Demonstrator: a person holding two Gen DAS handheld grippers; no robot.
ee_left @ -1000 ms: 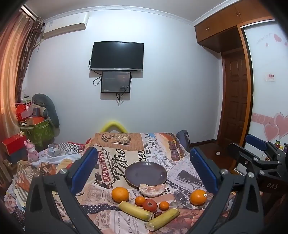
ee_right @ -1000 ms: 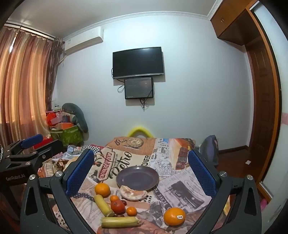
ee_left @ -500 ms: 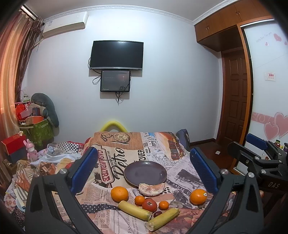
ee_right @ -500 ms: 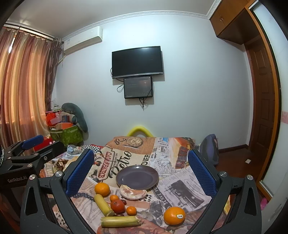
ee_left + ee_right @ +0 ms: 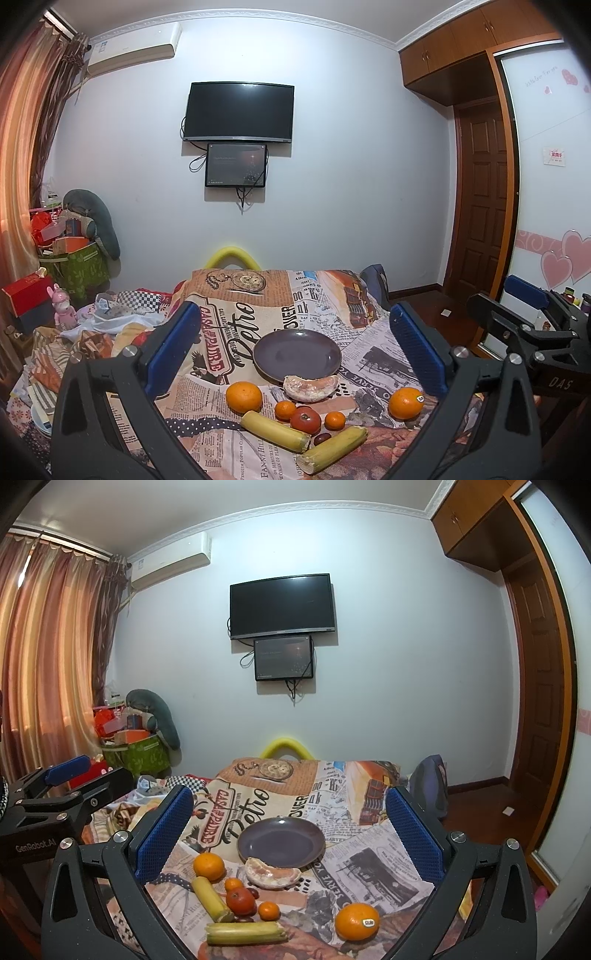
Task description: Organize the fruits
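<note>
Fruit (image 5: 305, 420) lies on the counter (image 5: 373, 860) ahead of both fingers, below the plate (image 5: 296, 355) (bare). Left fingers (image 5: 295, 350) and right fingers (image 5: 288, 834) gape, unladen. Best lower squarely over one orange (image 5: 357, 921), straddling its widest part.

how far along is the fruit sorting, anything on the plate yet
Nothing looks done: the purple plate is bare. Nothing is in hand; the left tongs and right tongs are open. Left to do: the stickered orange, tomato and the other fruits, all on the cloth.
</note>
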